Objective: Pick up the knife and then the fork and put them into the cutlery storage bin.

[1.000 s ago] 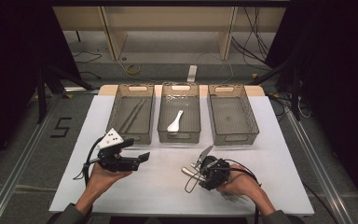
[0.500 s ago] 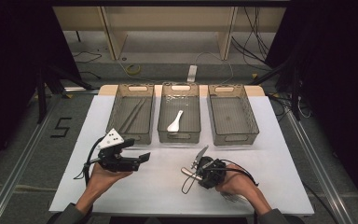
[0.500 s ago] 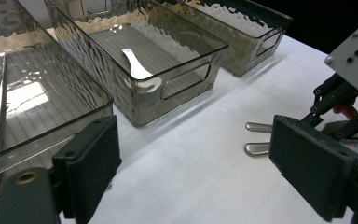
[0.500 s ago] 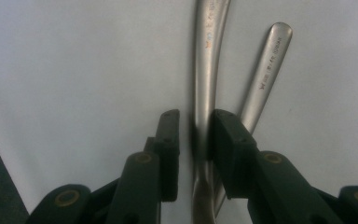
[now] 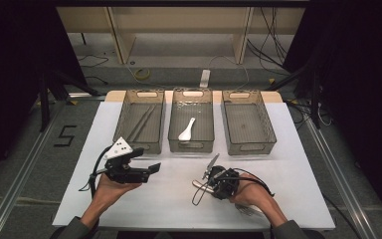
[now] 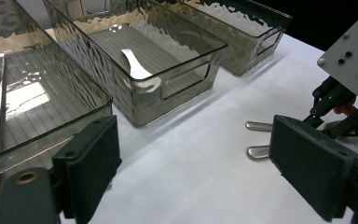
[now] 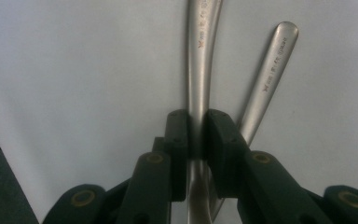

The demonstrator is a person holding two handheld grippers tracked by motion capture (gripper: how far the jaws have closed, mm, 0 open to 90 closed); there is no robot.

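A lab recording booth: black curtains (image 5: 358, 74), loose floor cables (image 5: 273, 55), paper-covered table (image 5: 298, 169)

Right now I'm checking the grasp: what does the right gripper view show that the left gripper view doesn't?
Right gripper view: the right hand-held gripper, jaws have just been closing, pads pressed on a handle with stamped lettering. Left gripper view: three bins, a spoon in the middle one, the open left hand-held gripper. Both: that handle and a second handle beside it on the table.

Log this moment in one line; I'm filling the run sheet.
right hand-held gripper: closing on metal handle | left hand-held gripper: open, idle
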